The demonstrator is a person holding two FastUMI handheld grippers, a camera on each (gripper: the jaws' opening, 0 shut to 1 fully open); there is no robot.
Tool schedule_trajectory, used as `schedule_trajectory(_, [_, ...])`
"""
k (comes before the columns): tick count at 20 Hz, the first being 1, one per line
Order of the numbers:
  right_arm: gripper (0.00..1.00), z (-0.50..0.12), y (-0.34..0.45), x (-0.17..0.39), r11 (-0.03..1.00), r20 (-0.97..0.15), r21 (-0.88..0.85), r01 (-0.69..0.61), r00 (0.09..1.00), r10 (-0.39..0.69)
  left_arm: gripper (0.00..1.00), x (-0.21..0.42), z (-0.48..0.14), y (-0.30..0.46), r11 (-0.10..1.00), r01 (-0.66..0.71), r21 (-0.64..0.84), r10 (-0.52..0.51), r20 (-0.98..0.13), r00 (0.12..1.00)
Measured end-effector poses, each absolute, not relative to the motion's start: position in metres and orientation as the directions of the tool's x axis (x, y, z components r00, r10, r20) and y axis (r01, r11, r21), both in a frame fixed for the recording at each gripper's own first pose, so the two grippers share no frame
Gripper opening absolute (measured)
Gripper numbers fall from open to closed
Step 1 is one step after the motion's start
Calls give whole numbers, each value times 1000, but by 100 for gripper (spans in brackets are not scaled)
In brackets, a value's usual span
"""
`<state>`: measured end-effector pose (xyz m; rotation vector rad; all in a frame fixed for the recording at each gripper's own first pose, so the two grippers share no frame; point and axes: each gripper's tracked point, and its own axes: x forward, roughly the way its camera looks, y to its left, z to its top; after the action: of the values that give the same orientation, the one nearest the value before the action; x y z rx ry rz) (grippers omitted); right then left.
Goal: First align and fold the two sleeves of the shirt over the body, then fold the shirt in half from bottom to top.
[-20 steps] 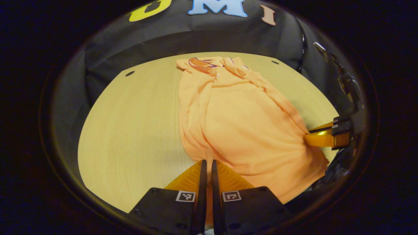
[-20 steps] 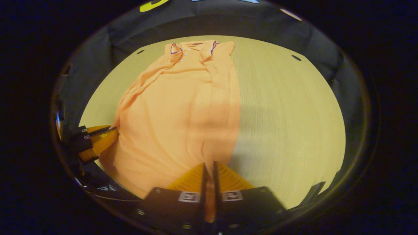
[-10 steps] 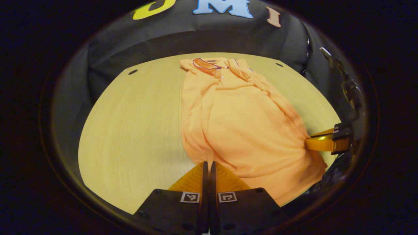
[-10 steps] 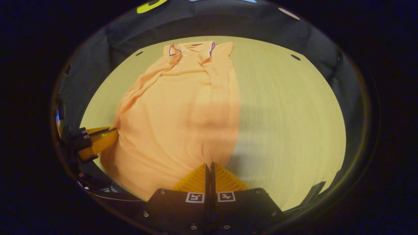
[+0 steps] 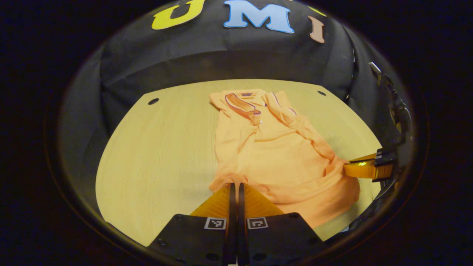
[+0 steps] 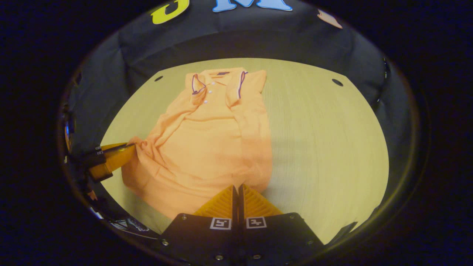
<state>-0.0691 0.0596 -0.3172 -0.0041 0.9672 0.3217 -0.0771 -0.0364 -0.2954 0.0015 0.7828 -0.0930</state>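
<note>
An orange polo shirt (image 5: 273, 147) lies on the wooden table (image 5: 159, 147), its purple-trimmed collar (image 5: 242, 103) at the far end and both sleeves folded over the body. My left gripper (image 5: 234, 184) is shut on the left corner of the bottom hem. My right gripper (image 5: 347, 167) pinches the hem's other corner at the right. In the right gripper view the shirt (image 6: 210, 136) spreads ahead, with the right gripper (image 6: 236, 186) shut on the near hem and the left gripper (image 6: 131, 147) holding the far-left corner. The lower part of the shirt is lifted and wrinkled.
The black cloth wall (image 5: 221, 55) stands behind the table's far edge. Small dark holes (image 5: 153, 101) (image 5: 321, 93) mark the table's far corners. Bare wood (image 6: 325, 140) stretches right of the shirt, and also to its left.
Both grippers went from slightly open to shut on the bottom hem, then rose and carried it toward the collar. The shirt's lower part now bunches and looks shorter.
</note>
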Motion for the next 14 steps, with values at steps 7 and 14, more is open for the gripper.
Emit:
schedule_trajectory(7, [0, -268, 62, 40, 957, -717, 125, -263, 643, 270, 6, 27, -245, -22, 997, 64, -52, -83, -620, 780])
schedule_trajectory(14, [0, -237, 70, 146, 961, -621, 142, -238, 735, 274, 7, 144, -205, -16, 996, 64, -57, -85, -532, 843])
